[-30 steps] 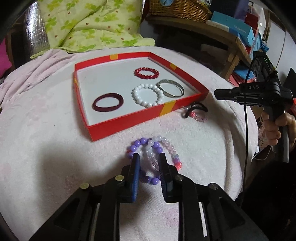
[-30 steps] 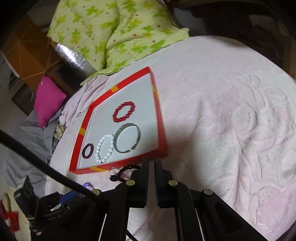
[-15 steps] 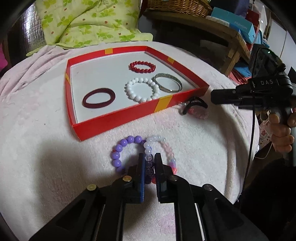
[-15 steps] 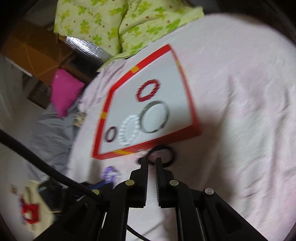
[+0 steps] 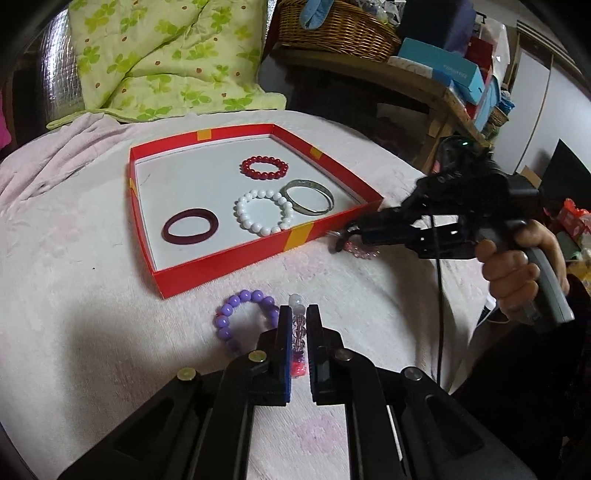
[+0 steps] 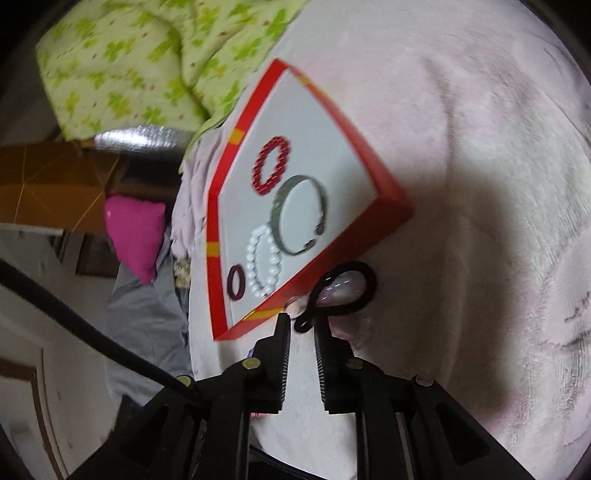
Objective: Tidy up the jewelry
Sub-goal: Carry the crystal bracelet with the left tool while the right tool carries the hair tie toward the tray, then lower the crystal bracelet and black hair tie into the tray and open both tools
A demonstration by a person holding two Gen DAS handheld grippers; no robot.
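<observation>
A red tray (image 5: 229, 258) with a white floor holds a red bead bracelet (image 5: 264, 168), a silver bangle (image 5: 309, 196), a white bead bracelet (image 5: 263, 212) and a dark red ring (image 5: 190, 226). My left gripper (image 5: 299, 319) is shut on a clear and pink bead bracelet (image 5: 298, 325), in front of the tray. A purple bead bracelet (image 5: 240, 312) lies beside it. My right gripper (image 6: 302, 326) is slightly open at a black hair tie (image 6: 347, 288) and a pink bead bracelet (image 5: 360, 251) by the tray's near right corner (image 6: 399, 210).
Everything lies on a pale pink blanket (image 5: 74, 295). A green flowered quilt (image 5: 166, 55) is behind the tray. A wooden shelf with a basket (image 5: 332, 26) and boxes stands at the back right. A magenta cushion (image 6: 135, 229) lies off the bed.
My left gripper closed on the clear and pink bead bracelet, separating it from the purple one. My right gripper swung in to the black hair tie and opened slightly.
</observation>
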